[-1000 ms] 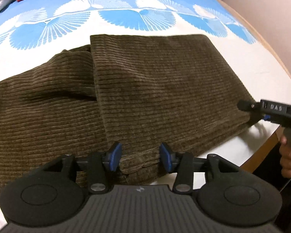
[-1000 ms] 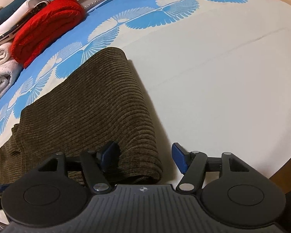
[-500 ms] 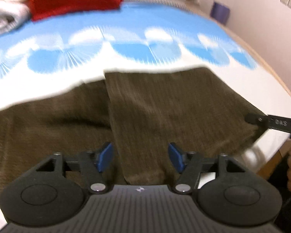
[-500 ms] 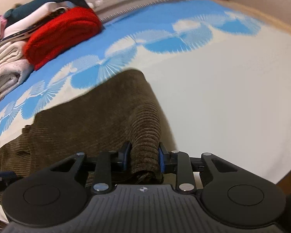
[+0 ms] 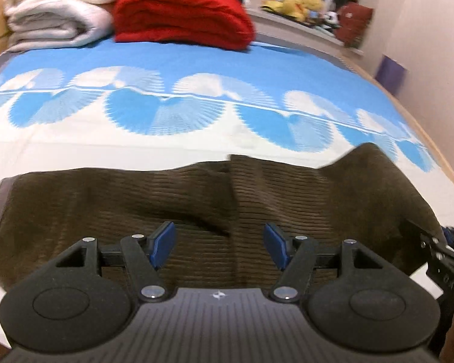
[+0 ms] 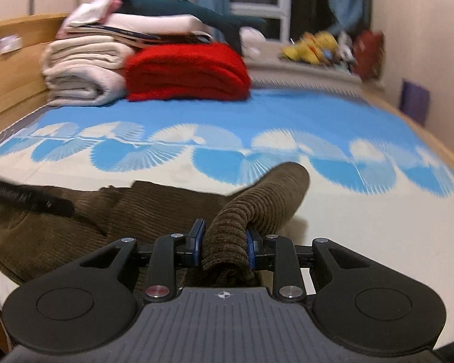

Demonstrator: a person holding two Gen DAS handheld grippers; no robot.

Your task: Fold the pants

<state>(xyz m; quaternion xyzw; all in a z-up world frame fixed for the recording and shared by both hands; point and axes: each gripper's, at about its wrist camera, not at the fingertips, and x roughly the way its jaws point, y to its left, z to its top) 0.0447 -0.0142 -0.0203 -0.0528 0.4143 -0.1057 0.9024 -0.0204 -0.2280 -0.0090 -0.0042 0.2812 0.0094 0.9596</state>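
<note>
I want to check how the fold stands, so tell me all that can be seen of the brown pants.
The brown pants are dark ribbed corduroy, lying partly folded on the bed sheet, one layer lapped over another. At their right end the right gripper has just closed on a bunched edge and holds it raised, so the cloth arches up off the bed. The left gripper hangs over the middle, fingers apart, gripping nothing.

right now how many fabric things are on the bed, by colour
brown: 1, the corduroy pants
red: 1, a folded blanket
white or cream: 1 folded blanket, with more pale folded pieces stacked above it that I cannot count
dark teal: 1 item on top
total: at least 4
</note>
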